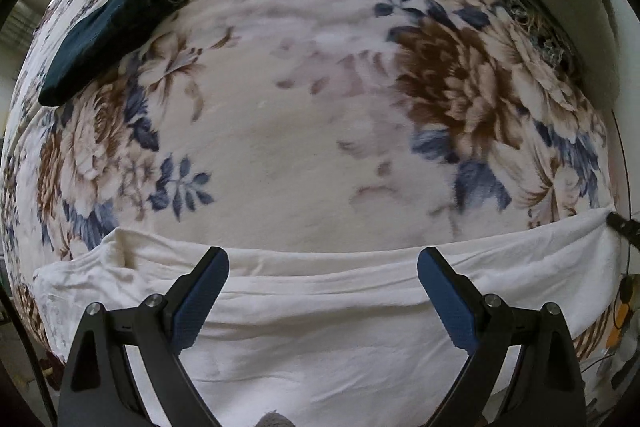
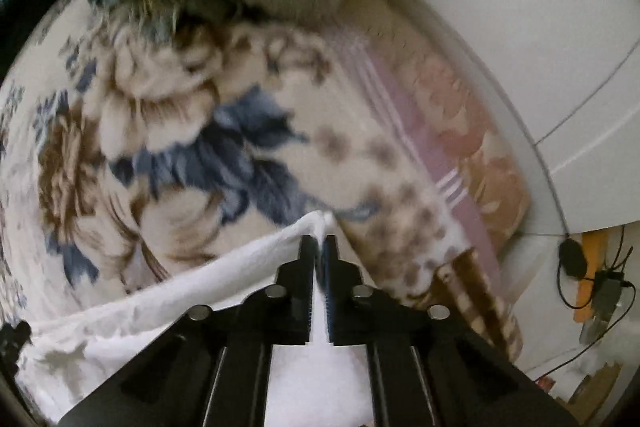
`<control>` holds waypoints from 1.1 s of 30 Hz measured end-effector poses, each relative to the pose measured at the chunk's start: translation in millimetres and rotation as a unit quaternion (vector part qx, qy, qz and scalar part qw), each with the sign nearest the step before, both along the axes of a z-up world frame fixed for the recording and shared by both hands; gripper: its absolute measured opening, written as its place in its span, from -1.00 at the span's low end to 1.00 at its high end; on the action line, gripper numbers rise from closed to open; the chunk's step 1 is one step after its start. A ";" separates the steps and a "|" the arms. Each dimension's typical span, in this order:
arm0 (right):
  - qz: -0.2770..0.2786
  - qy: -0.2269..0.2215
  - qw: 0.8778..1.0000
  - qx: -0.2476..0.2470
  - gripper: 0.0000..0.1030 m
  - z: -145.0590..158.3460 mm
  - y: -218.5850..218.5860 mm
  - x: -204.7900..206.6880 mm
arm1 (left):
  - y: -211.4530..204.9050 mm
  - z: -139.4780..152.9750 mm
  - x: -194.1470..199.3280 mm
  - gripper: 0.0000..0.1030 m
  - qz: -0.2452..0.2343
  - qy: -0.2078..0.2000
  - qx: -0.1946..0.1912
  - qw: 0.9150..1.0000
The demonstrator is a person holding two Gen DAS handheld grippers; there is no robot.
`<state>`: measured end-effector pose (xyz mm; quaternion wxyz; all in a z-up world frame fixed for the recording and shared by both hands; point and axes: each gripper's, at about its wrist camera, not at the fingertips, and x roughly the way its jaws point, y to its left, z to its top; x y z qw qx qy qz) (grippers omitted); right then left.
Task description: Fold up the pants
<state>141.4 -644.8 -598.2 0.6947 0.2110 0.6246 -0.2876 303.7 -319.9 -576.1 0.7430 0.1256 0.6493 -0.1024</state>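
Across the lower frame of your left view, white pants [image 1: 320,307] lie on the floral blanket [image 1: 280,107]; left gripper [image 1: 323,261] wide apart. Only the right view shows your right gripper [image 2: 319,241] pinching their corner.

1 white pants [image 1: 320,327], 2 dark garments [image 1: 108,31], 1 blanket [image 1: 300,107]

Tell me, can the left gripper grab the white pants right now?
Probably yes. The left gripper is open and holds nothing, and the white pants lie spread right under its fingers with nothing between. The right gripper is shut on one corner at the far right, out of its way.
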 end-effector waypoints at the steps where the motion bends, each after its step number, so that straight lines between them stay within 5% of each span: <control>1: -0.013 -0.009 1.000 0.000 -0.94 2.9 -5.1 -2.3 | -0.6 -1.3 -0.3 0.88 0.000 0.001 0.001 1.000; 10: -0.054 -0.018 0.997 0.053 -0.93 -22.8 -20.4 -9.4 | 3.8 -14.2 -2.2 0.88 0.014 0.020 0.000 1.000; 13: -0.060 0.015 0.996 0.066 -0.37 -22.6 -24.8 -15.7 | 9.4 -8.2 -5.9 0.88 0.022 0.017 -0.005 1.000; 14: -0.057 0.019 0.996 0.070 0.13 -17.3 -24.7 -18.2 | 14.3 -5.1 -8.4 0.88 0.028 0.016 -0.011 0.999; 15: -0.051 0.012 0.996 0.069 0.29 -9.2 -19.1 -17.6 | 19.2 -2.7 -10.3 0.88 0.034 0.016 -0.015 0.999; 18: 0.010 -0.008 0.998 0.068 0.29 21.4 25.2 1.3 | 42.5 5.4 -19.9 0.88 0.061 0.019 -0.028 0.998; 20: 0.056 -0.020 0.992 0.113 0.29 30.7 68.8 21.6 | 70.9 10.2 -26.2 0.88 0.088 0.019 -0.029 0.995; 23: 0.105 -0.030 0.963 0.248 0.29 23.7 155.6 62.8 | 129.2 13.8 -30.3 0.88 0.134 0.008 -0.010 0.991; 28: 0.179 0.009 0.887 0.425 0.29 -16.9 326.1 133.4 | 238.8 4.3 -25.2 0.87 0.210 -0.001 0.070 0.975; 31: 0.228 0.051 0.862 0.450 0.29 -47.7 401.8 168.5 | 298.7 -14.3 -16.7 0.87 0.257 0.015 0.083 0.963; 33: 0.246 0.091 0.858 0.441 0.29 -70.4 440.2 187.5 | 321.1 -23.7 -11.7 0.87 0.272 0.021 0.082 0.959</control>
